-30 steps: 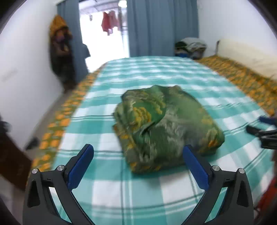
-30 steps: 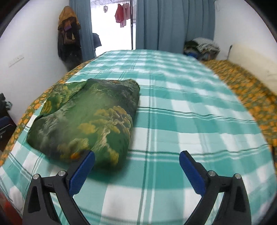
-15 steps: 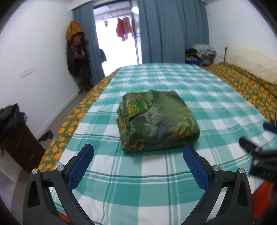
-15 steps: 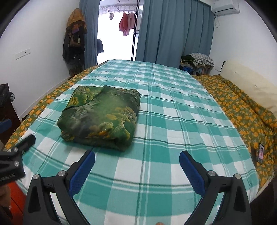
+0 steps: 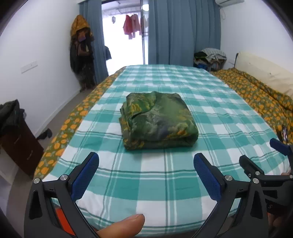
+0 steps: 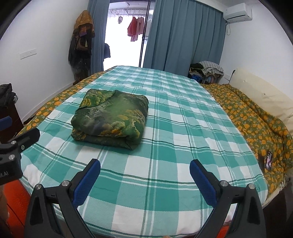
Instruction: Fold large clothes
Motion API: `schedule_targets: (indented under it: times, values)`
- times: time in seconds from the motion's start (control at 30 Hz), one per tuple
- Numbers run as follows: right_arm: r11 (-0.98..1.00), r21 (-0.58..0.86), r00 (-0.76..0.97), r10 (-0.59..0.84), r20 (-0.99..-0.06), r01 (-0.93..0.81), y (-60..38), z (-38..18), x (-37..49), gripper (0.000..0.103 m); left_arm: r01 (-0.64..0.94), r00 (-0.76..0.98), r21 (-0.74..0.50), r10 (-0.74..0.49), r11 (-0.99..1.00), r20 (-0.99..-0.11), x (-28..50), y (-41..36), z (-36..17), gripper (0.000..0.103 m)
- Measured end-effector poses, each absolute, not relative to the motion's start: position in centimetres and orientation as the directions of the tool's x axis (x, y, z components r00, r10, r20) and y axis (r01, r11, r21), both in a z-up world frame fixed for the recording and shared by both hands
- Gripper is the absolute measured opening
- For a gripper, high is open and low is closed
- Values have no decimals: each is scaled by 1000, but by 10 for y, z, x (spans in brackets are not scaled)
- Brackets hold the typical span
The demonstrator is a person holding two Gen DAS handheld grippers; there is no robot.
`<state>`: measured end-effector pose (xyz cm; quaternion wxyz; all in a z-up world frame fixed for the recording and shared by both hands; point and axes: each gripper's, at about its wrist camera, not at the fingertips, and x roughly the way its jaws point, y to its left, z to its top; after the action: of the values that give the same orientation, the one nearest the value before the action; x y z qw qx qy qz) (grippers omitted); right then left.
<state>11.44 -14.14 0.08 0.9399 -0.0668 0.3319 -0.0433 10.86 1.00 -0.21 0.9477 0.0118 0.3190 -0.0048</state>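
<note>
- Bedroom scene: checked bed (image 5: 164, 183) with the folded green garment (image 5: 157, 122) on its near-left part.
- Left gripper (image 5: 146, 174) and right gripper (image 6: 144, 175) hover near, jaws wide apart, holding nothing.
- Risk: silky-looking bundle could slump open if nudged.

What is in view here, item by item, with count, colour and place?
Folded garment: 1, green with yellow print, middle of bed.
Checked sheet: 1, teal and white, covering bed.
Floral quilt: 1, olive with orange, bed's right side.
Curtains: blue, far wall by doorway.
Hanging coats: dark, with an ochre one on top, left wall.
Clothes pile: 1, mixed colours, far right corner.
Air conditioner: 1, white, upper right.
Left gripper: open, empty.
Right gripper: open, empty.
</note>
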Motion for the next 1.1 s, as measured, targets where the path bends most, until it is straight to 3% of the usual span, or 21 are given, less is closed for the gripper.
schedule_targets:
  times: [1.1]
  values:
    - [996,-88,762,-71,-644,18,-133,9,103,100,3,755,11,5,1000,-655,103,10,-1,103]
